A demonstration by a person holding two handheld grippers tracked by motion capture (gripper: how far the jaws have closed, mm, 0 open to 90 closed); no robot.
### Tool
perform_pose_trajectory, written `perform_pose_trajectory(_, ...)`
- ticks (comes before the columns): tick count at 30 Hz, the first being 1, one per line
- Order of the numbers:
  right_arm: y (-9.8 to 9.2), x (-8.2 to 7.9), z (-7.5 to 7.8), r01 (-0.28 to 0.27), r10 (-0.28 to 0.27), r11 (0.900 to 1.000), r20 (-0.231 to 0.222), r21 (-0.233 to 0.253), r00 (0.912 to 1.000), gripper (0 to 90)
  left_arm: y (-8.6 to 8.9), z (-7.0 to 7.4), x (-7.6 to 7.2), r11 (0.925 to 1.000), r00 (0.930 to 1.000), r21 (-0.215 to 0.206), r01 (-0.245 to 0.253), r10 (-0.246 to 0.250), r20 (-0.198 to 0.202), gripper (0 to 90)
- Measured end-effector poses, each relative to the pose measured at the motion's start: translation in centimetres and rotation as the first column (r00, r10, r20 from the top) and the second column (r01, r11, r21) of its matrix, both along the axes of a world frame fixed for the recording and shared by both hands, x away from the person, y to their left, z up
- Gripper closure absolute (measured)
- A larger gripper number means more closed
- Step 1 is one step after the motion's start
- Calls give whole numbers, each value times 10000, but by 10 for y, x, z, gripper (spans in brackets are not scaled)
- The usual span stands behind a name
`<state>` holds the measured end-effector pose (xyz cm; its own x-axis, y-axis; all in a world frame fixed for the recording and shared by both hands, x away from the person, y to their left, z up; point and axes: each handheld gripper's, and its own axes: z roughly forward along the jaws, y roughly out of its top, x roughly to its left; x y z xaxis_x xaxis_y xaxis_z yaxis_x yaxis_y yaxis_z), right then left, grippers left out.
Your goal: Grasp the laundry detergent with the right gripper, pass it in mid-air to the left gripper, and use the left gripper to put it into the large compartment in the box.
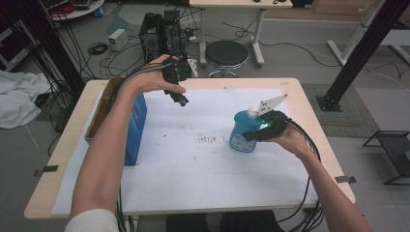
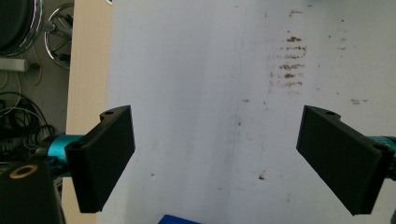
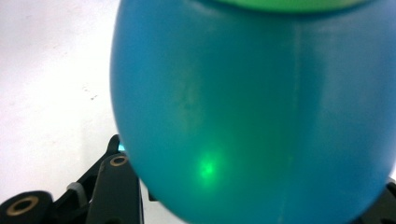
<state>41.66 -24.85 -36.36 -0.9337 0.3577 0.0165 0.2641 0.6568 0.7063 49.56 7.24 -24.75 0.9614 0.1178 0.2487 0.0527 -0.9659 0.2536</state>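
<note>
A blue rounded bottle (image 1: 240, 131) with a white cap (image 1: 252, 113) stands right of the table's middle on the white sheet (image 1: 193, 164). My right gripper (image 1: 258, 129) is shut on its body from the right side. In the right gripper view the blue bottle (image 3: 252, 112) bulges close above the black fingers (image 3: 114, 186), with a green light spot on it. My left gripper (image 1: 180, 95) hangs above the back left part of the sheet, tilted down. In the left gripper view the left gripper (image 2: 217, 116) is open wide over bare white sheet.
A blue box (image 1: 138, 121) and an open cardboard box (image 1: 99, 108) stand along the table's left edge. Brown smudges (image 1: 208, 140) mark the sheet's middle. A black stool (image 1: 226, 53) and cables lie beyond the far edge.
</note>
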Motion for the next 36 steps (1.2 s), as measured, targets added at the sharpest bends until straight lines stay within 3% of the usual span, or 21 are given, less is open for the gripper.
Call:
perform_pose_trajectory(8,9,-4,14,-347,344,9992,145,183,9993,461,-4,7,-7,9992,9996,-277,275,-275,-9,115)
perform_pose_trajectory(9,13,-3,21,-578,565,9979,437,299,9974,460,-7,10,-11,9990,9993,-243,379,-378,58,115)
perform_pose_trajectory(12,18,-3,31,-816,798,9962,563,302,9952,460,-9,13,-15,9982,9988,-356,486,-483,105,115)
perform_pose_trajectory(17,27,-5,43,-1161,1141,9927,577,336,9918,459,-17,23,-30,9956,9962,-413,845,-852,-158,115)
perform_pose_trajectory(19,28,-6,45,-1162,1148,9928,462,292,9923,458,-18,24,-33,9945,9956,-530,903,-915,-214,115)
perform_pose_trajectory(20,31,-5,47,-1270,1253,9917,669,218,9899,458,-19,27,-38,9929,9944,-658,987,-1009,-313,116)
perform_pose_trajectory(21,32,-7,48,-1273,1266,9917,406,155,9911,458,-19,27,-38,9929,9944,-658,987,-1009,-313,115)
perform_pose_trajectory(22,33,-5,48,-1321,1307,9911,699,164,9890,458,-20,28,-41,9915,9930,-707,1091,-1120,-374,115)
perform_pose_trajectory(23,33,-5,48,-1321,1307,9911,699,164,9890,458,-21,29,-43,9905,9921,-797,1121,-1161,-472,115)
perform_pose_trajectory(27,40,-6,46,-1442,1427,9893,569,229,9881,458,-26,33,-54,9883,9886,-1043,1114,-1209,-899,115)
perform_pose_trajectory(31,46,-8,46,-1702,1693,9852,400,209,9847,458,-32,33,-62,9841,9859,-1299,1209,-1343,-1002,115)
perform_pose_trajectory(36,56,-10,45,-2042,2030,9787,496,199,9779,458,-42,29,-72,9755,9764,-1620,1491,-1711,-1317,115)
